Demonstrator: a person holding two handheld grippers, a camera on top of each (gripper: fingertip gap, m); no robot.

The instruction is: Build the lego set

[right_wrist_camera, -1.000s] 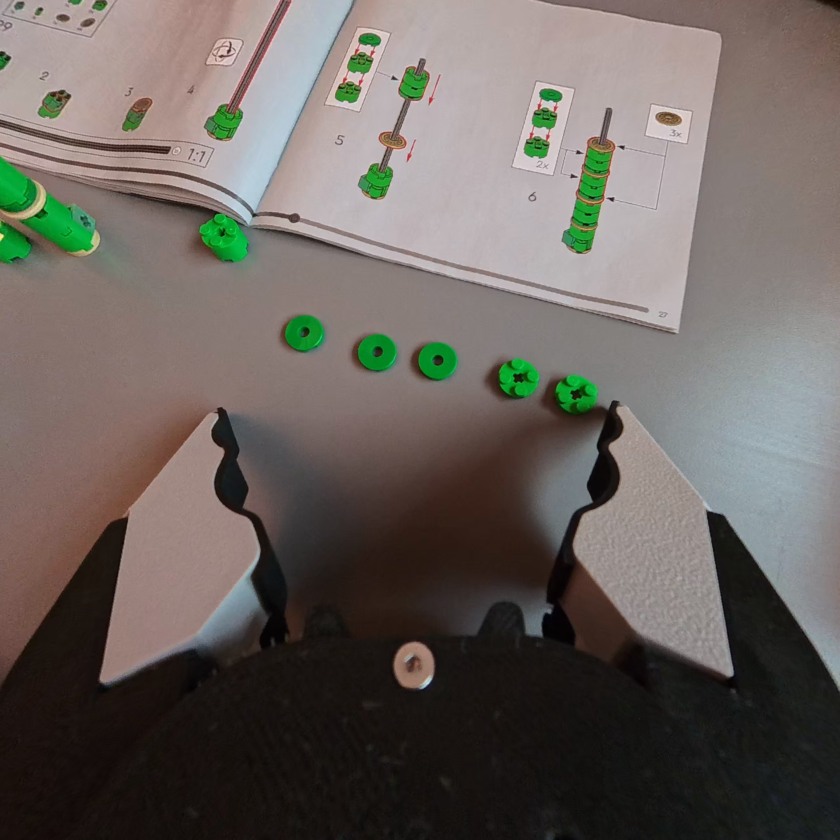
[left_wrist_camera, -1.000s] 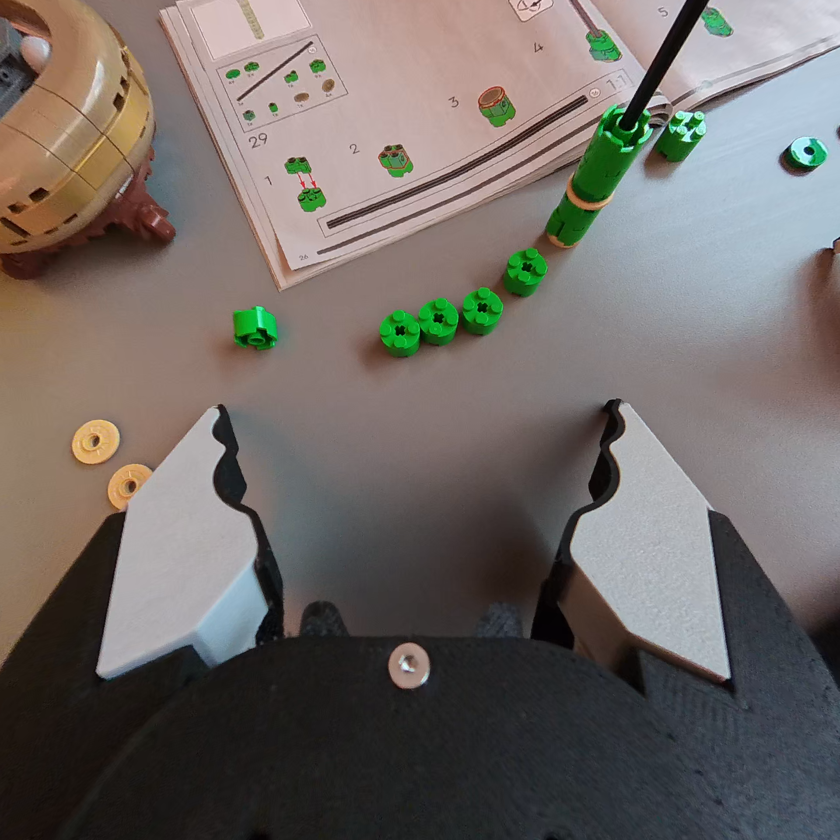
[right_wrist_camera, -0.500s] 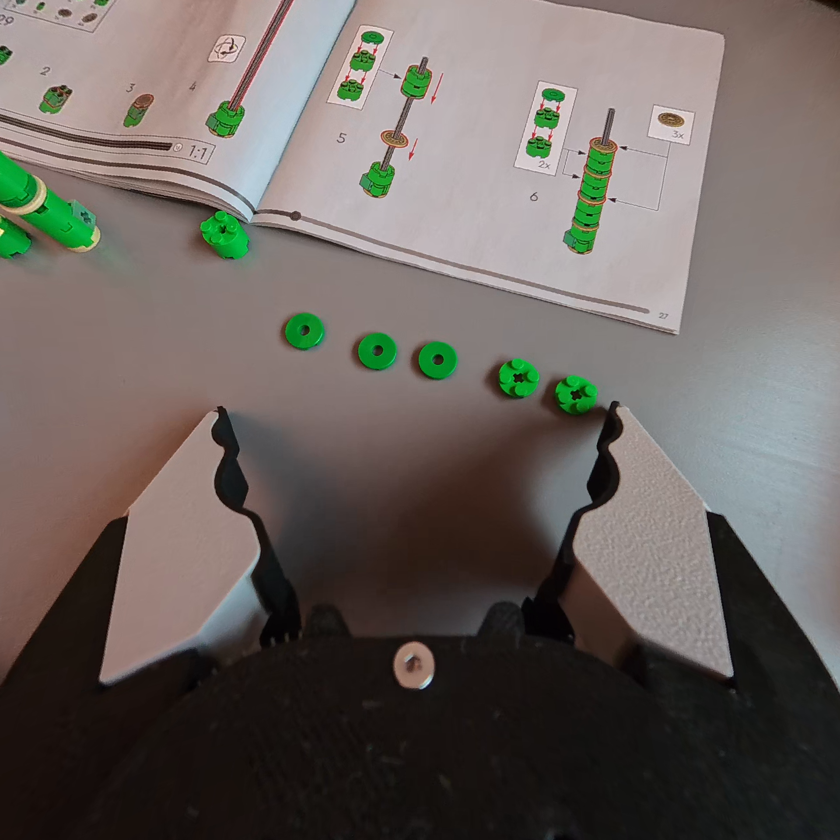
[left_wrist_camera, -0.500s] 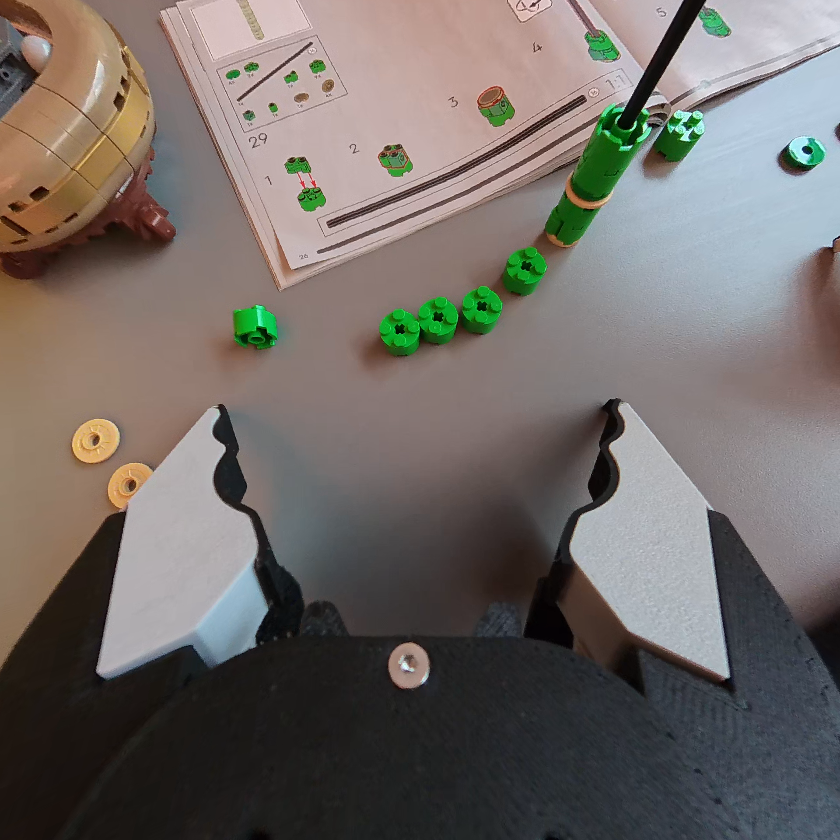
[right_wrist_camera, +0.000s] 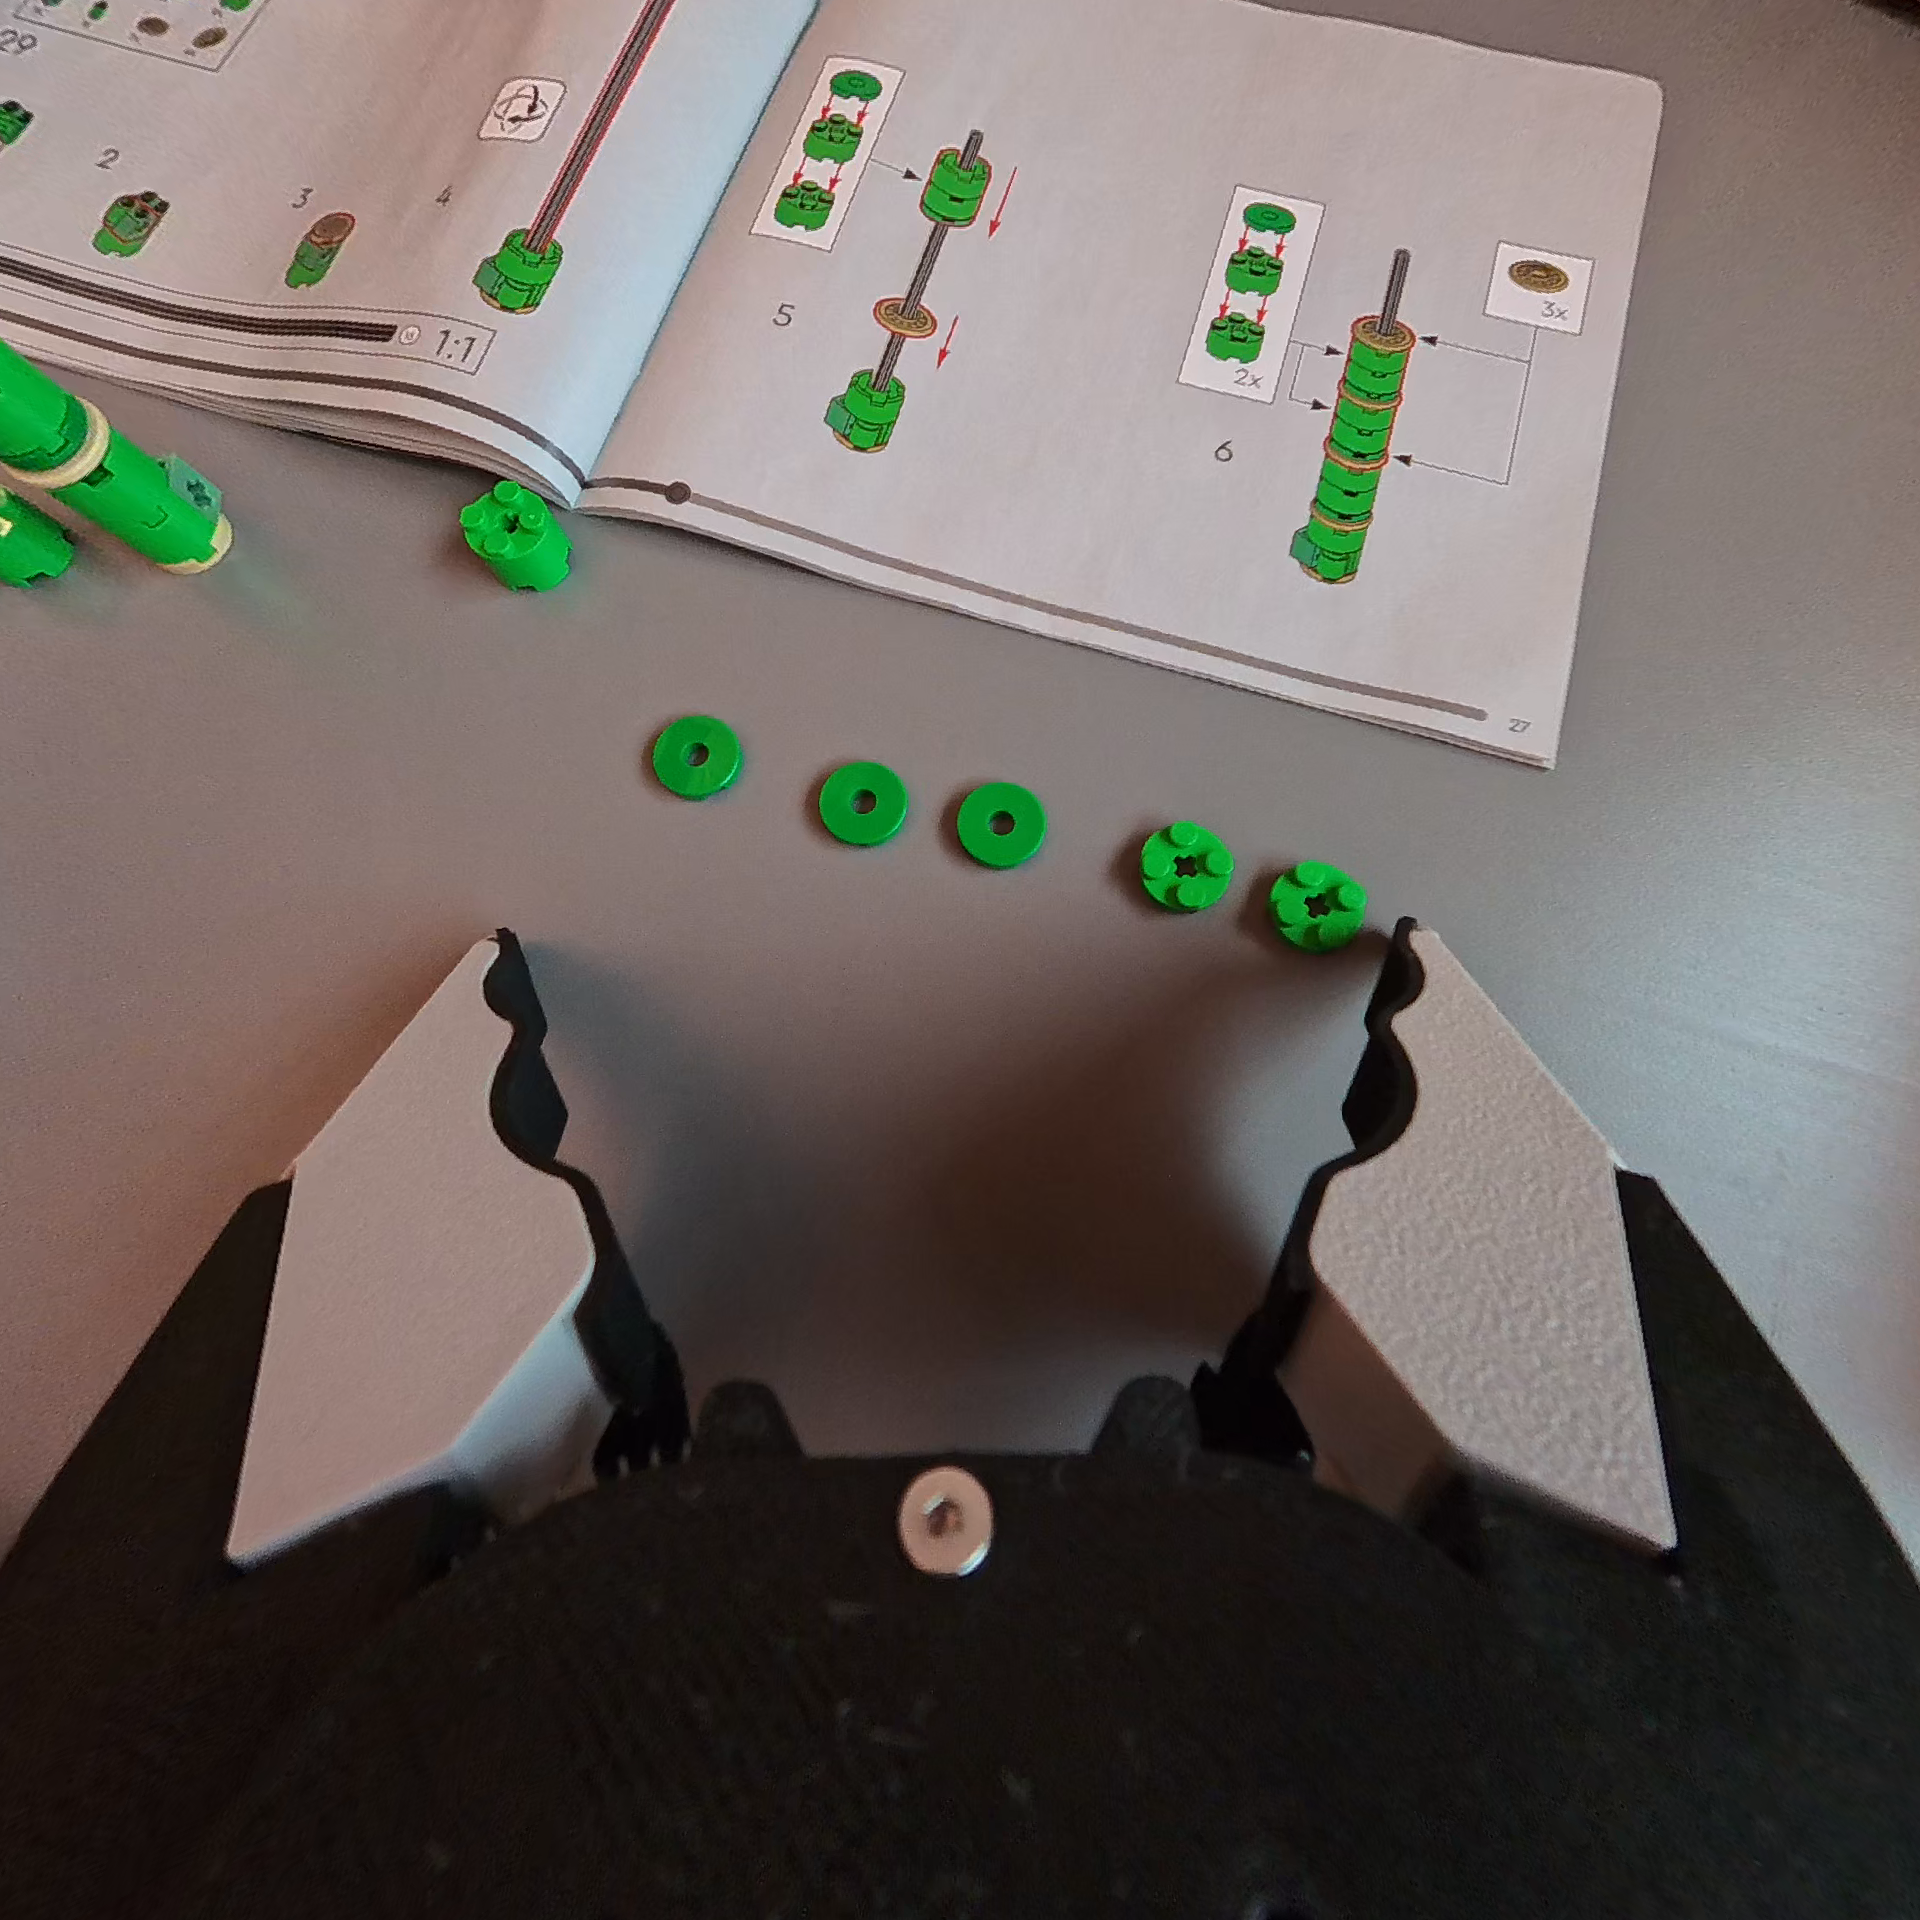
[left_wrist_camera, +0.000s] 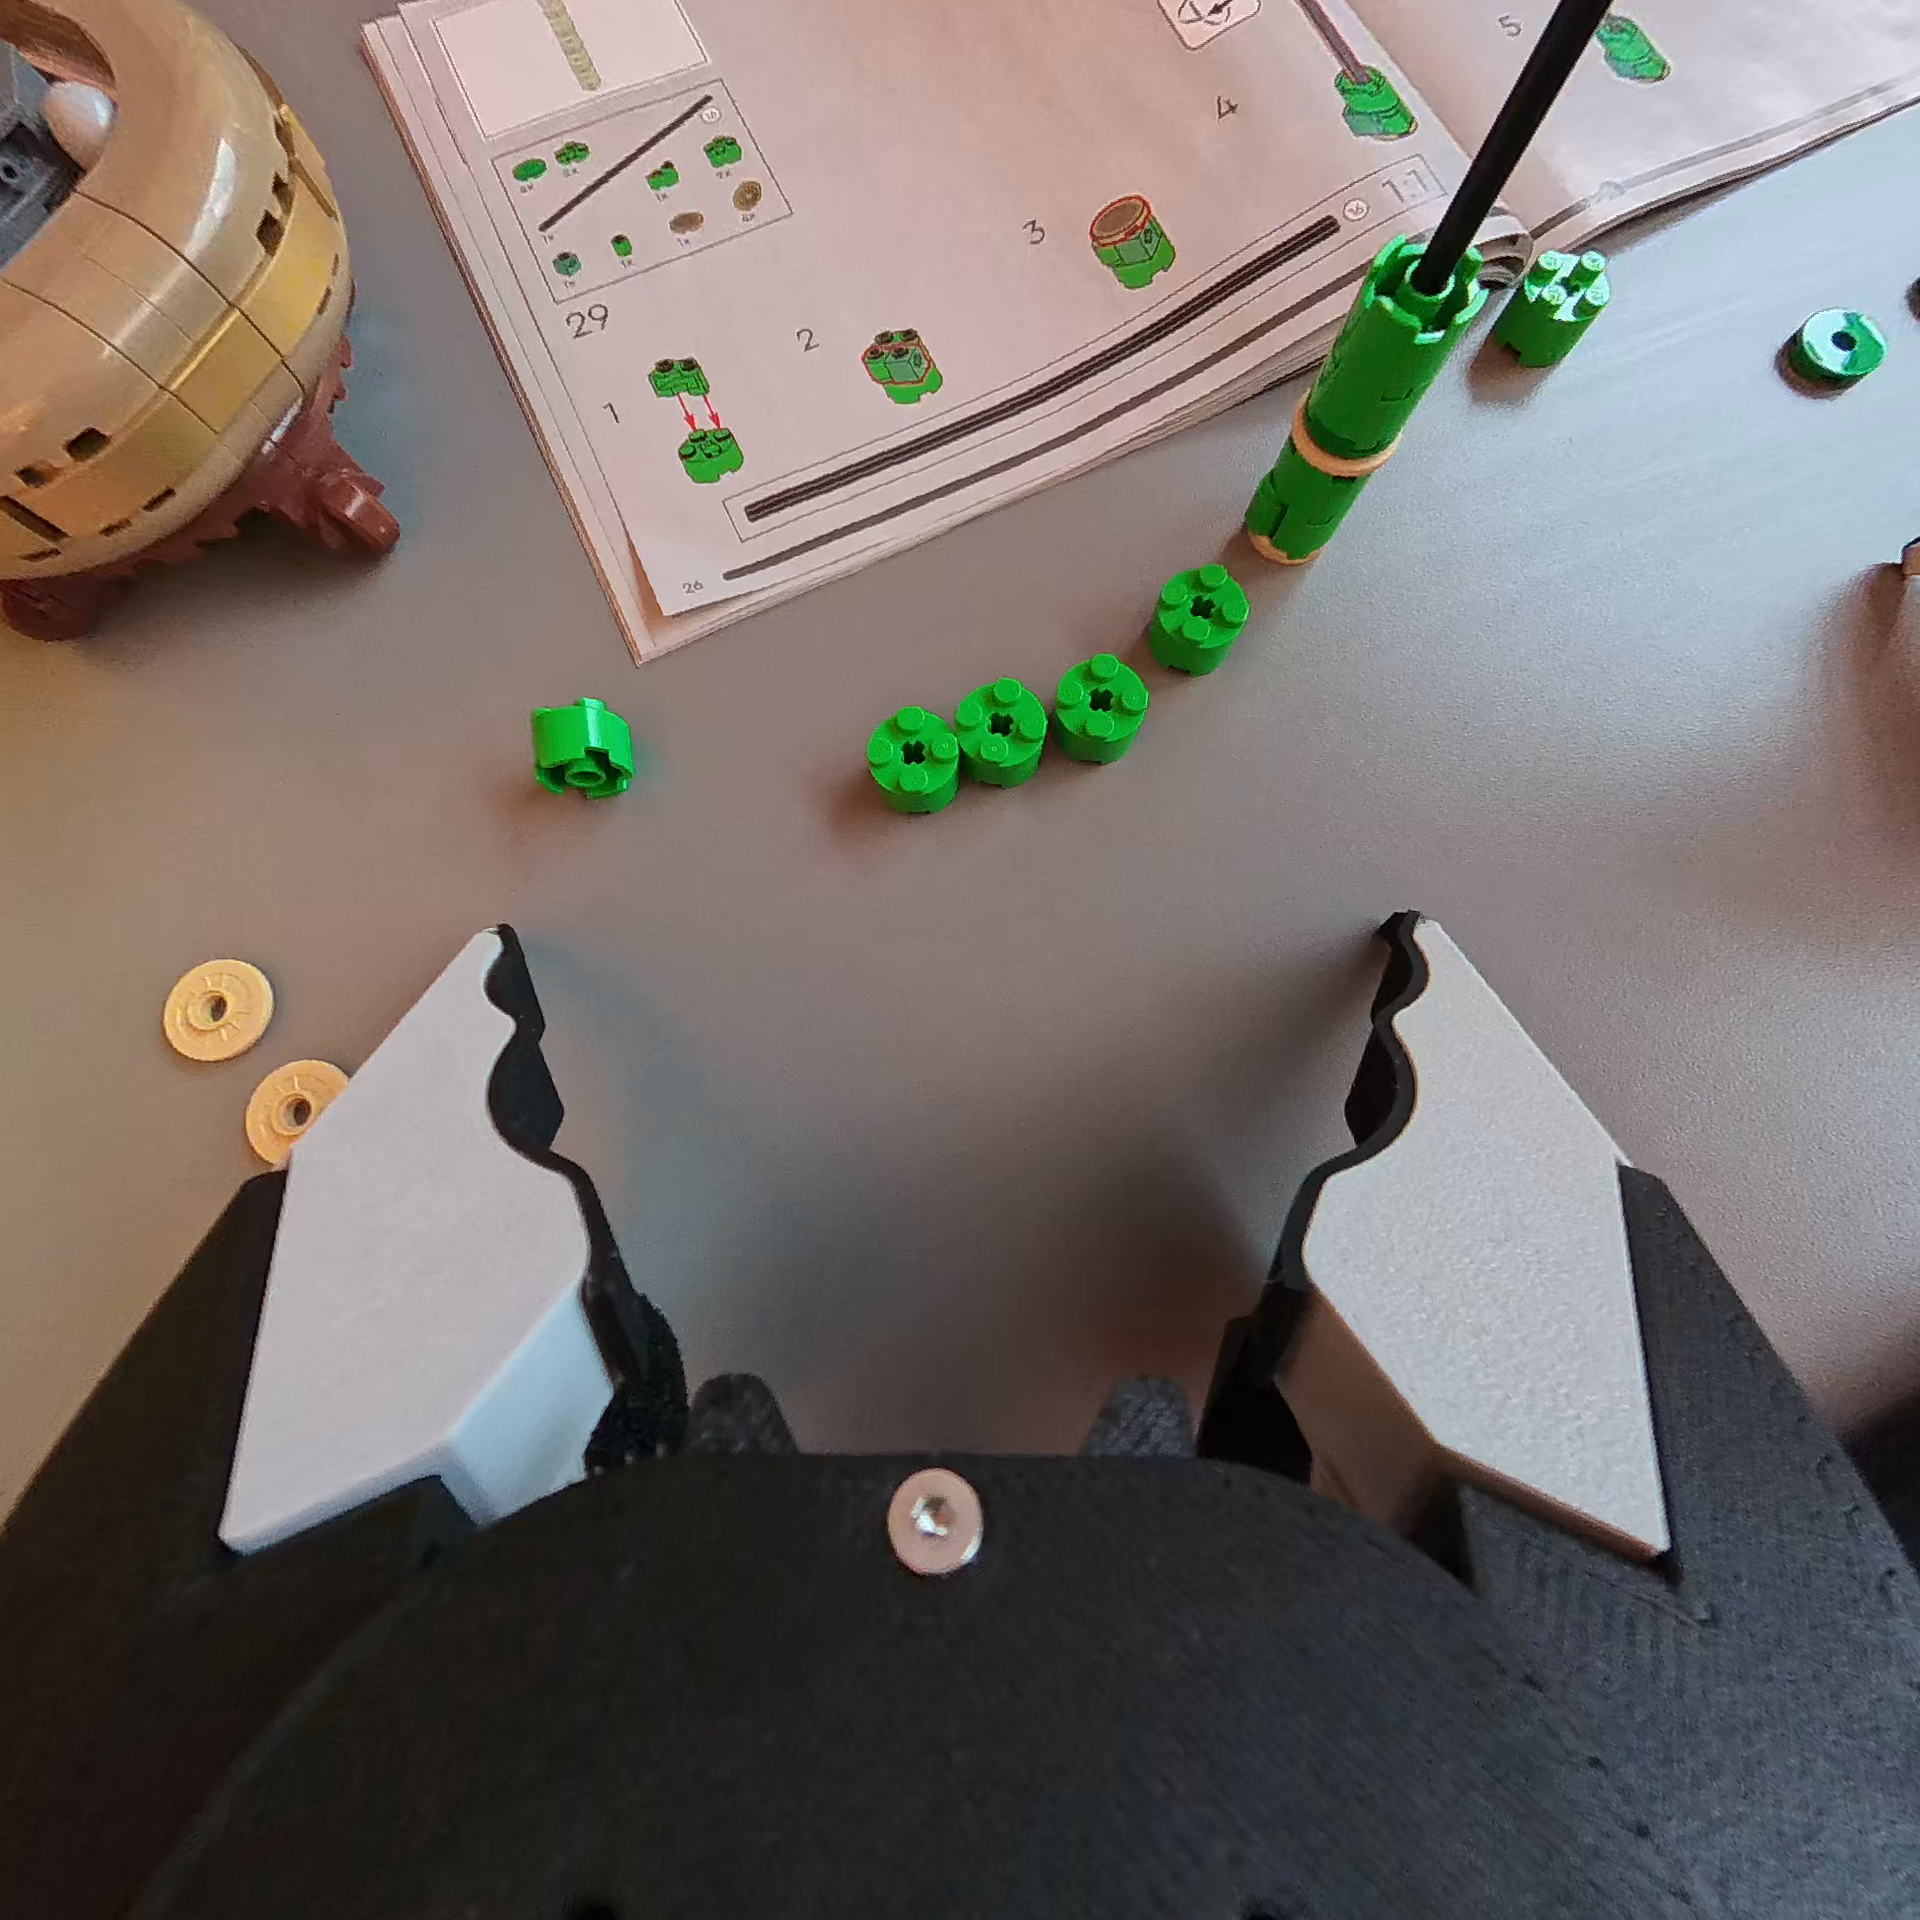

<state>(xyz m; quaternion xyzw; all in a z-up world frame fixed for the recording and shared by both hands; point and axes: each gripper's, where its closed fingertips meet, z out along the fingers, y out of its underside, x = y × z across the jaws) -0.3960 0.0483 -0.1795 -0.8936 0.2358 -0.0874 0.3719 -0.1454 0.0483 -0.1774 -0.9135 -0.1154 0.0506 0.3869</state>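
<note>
My left gripper (left_wrist_camera: pixel 951 935) is open and empty above the grey table. Ahead of it lie several round green bricks in a row (left_wrist_camera: pixel 1000 731) and one on its side (left_wrist_camera: pixel 580 748). A green stack on a black rod (left_wrist_camera: pixel 1351 405) lies at the booklet's edge, and also shows in the right wrist view (right_wrist_camera: pixel 114 483). My right gripper (right_wrist_camera: pixel 951 940) is open and empty. Ahead of it lie three flat green round tiles (right_wrist_camera: pixel 862 802) and two round green plates (right_wrist_camera: pixel 1185 867), the right one (right_wrist_camera: pixel 1316 906) close to my right fingertip.
The open instruction booklet (left_wrist_camera: pixel 935 260) lies at the back, also in the right wrist view (right_wrist_camera: pixel 1143 343). A tan and brown round model (left_wrist_camera: pixel 156 312) stands at far left. Two tan discs (left_wrist_camera: pixel 218 1009) lie beside my left finger. A stacked green brick (right_wrist_camera: pixel 514 535) sits by the booklet's spine.
</note>
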